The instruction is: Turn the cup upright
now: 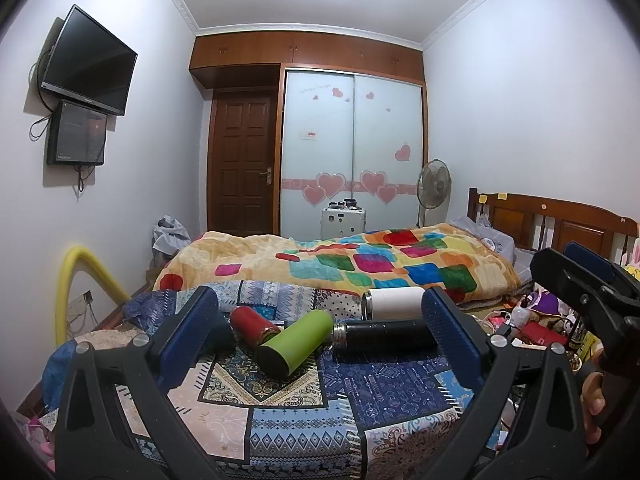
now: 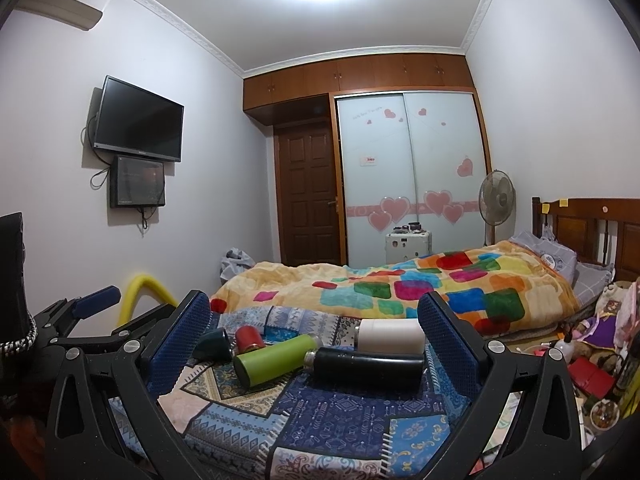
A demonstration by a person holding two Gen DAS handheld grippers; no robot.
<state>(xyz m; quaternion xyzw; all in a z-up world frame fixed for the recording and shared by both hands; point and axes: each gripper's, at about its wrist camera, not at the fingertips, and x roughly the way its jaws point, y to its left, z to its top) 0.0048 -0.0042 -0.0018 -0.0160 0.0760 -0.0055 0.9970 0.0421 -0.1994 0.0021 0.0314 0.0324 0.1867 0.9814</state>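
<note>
Both grippers, left point(image 1: 320, 328) and right point(image 2: 314, 340), hang spread wide and empty above a patterned cloth point(image 1: 304, 408). Between and beyond their fingers five cups lie on their sides: dark teal point(image 2: 212, 345), red point(image 1: 253, 325), green point(image 1: 294, 342), black point(image 1: 386, 334) and, behind it, white point(image 1: 396, 302).

A bed point(image 2: 340, 412) spread with a patchwork cloth point(image 2: 320, 432) carries five cups on their sides: dark teal point(image 2: 212, 343) far left, red point(image 2: 249, 338), green point(image 2: 272, 362), black point(image 2: 366, 364), white point(image 2: 390, 336) behind.
</note>
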